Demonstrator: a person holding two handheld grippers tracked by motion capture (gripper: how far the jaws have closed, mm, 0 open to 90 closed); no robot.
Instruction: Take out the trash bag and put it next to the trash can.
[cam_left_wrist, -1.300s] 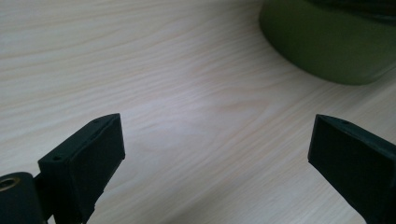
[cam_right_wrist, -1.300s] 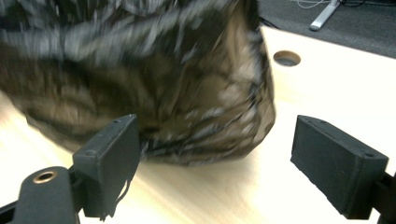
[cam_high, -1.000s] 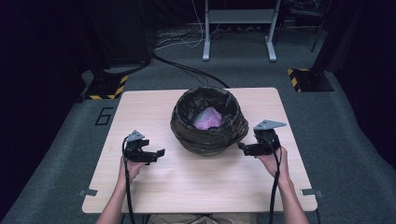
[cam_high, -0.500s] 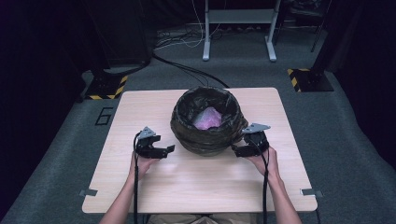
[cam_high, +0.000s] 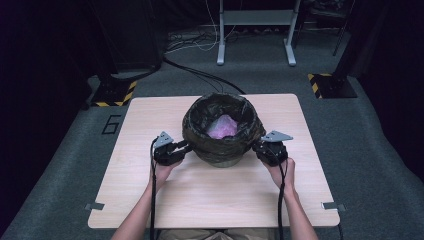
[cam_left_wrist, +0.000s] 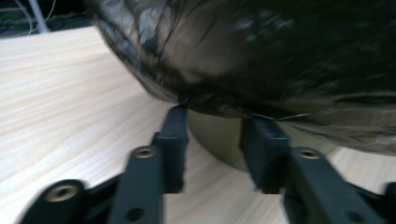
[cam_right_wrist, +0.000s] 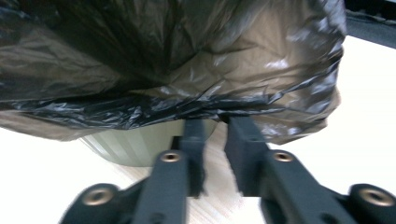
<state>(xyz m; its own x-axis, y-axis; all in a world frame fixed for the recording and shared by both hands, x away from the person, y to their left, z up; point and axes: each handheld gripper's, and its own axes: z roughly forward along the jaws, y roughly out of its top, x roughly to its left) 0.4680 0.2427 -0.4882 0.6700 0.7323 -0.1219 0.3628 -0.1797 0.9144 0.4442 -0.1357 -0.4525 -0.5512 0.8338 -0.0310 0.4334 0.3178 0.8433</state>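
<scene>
A round bin lined with a black trash bag (cam_high: 199, 131) stands mid-table, with a pink crumpled thing (cam_high: 222, 126) inside. My left gripper (cam_high: 186, 146) is at the bag's left flank. Its jaws have just been closing, and its tips (cam_left_wrist: 215, 126) reach the bag's hanging hem (cam_left_wrist: 261, 56) with a wide gap showing the pale bin wall (cam_left_wrist: 212, 142). My right gripper (cam_high: 256, 146) is at the right flank. Its jaws have also just been closing and now stand narrow (cam_right_wrist: 215, 126), pinching the crumpled hem of the bag (cam_right_wrist: 163, 60) above the ribbed bin wall (cam_right_wrist: 135, 144).
The wooden table (cam_high: 210, 200) has bare room in front of the bin and at both sides. Behind it, on the grey floor, are a metal stand (cam_high: 255, 30), cables (cam_high: 200, 75) and yellow-black striped bases (cam_high: 325, 82). A "6" (cam_high: 111, 124) marks the floor at left.
Both grippers have moved inward from the table's sides to the bin's flanks. Their jaws have narrowed at the bag's lower hem.
</scene>
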